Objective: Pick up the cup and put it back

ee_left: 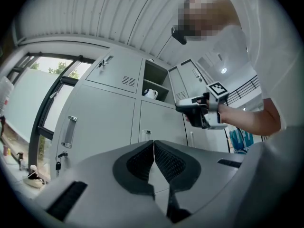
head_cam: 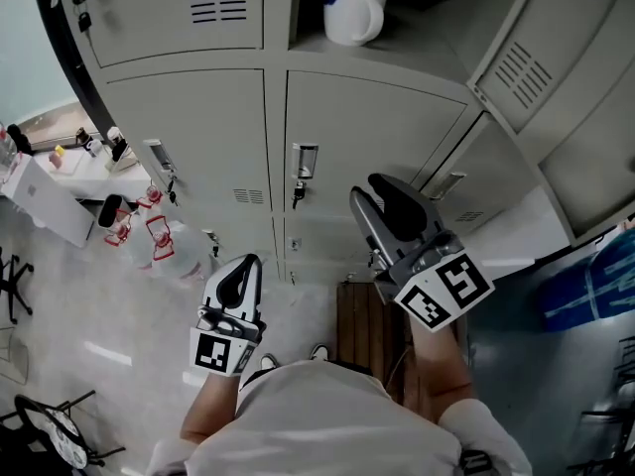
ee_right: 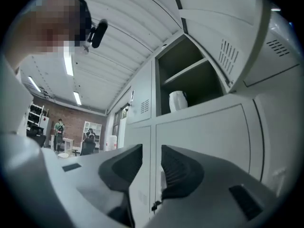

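The white cup (head_cam: 354, 10) is being kept on the shelf (head_cam: 427, 46) inside the open locker (ee_right: 190, 65), up at twelve o'clock in the head view. It is not being touched by anything.

The right gripper (head_cam: 377, 191) is being held below the cup and well apart from it, with the cup at about twelve o'clock from it. Its fingers (ee_right: 183, 167) are being held a little apart. Nothing is being held between them; only the closed locker fronts are being seen through the gap. The left gripper (head_cam: 244, 266) is being held lower, at about eight o'clock from the right one. Its fingers (ee_left: 137, 163) are being pressed together on nothing.

The cup is not yet being picked up, so the job looks to be at its start.

A few things could go wrong from here. The gap between the right fingers looks too small for the cup. If it is not being made wider on the way up, the cup could be bumped and pushed over, or shoved deeper in. The shelf is high, so a knocked cup could be sent down to the floor (head_cam: 89, 305) and broken. The locker door (head_cam: 556, 58), at three o'clock from the cup, could be hit if the gripper is being swung too far that way.
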Available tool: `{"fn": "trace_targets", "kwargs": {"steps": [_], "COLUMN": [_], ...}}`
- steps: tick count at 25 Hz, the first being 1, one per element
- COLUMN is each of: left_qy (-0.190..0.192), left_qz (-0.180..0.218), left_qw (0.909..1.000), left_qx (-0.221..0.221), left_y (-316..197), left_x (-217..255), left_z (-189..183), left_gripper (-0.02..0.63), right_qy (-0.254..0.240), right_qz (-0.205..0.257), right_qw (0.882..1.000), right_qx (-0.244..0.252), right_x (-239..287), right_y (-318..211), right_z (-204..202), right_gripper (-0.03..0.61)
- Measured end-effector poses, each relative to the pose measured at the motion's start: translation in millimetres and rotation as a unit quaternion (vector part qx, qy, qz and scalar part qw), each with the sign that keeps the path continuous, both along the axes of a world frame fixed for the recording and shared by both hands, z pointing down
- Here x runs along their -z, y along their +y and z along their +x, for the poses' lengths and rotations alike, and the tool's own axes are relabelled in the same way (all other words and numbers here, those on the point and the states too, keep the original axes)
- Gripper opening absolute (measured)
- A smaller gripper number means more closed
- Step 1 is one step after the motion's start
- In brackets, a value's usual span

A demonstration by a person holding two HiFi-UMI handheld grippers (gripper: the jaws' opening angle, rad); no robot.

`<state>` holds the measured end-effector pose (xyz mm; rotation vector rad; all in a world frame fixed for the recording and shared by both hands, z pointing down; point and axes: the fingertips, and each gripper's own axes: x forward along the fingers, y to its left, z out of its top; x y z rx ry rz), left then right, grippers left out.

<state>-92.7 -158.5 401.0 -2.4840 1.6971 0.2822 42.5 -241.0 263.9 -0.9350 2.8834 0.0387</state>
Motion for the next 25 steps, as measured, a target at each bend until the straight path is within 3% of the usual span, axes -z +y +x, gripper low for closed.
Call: {"fn": "trace_targets", "kwargs": {"steps": [3, 9, 19, 25], "left_qy": [0.007, 0.017, 0.021, 0.023], "left_qz": [-0.001, -0.003, -0.007, -0.007], "left_qw": [1.0000, 0.9998, 0.9997, 0.9997], "left_qx": [-0.006, -0.007, -0.013, -0.011], "left_y": [1, 7, 16, 20], "left_x": [-1, -3, -8, -8], "left_z": [-4, -15, -23, -27], "left_gripper": [0.025, 0.025, 0.025, 0.025], "right_qy": [-0.019, 0.012, 0.042, 0.052], "right_qz": [0.008, 0.056, 0.091, 0.061], "right_qw": [0.999, 0.998, 0.993, 0.995], "right_qx": [0.025, 0.001, -0.055, -0.053], "right_x": [48, 109, 147, 154], "right_y": [-20, -52, -83, -109], "right_z": [-7, -19, -28, -31], "right_gripper": [0.117, 0.183, 0.260, 0.310]}}
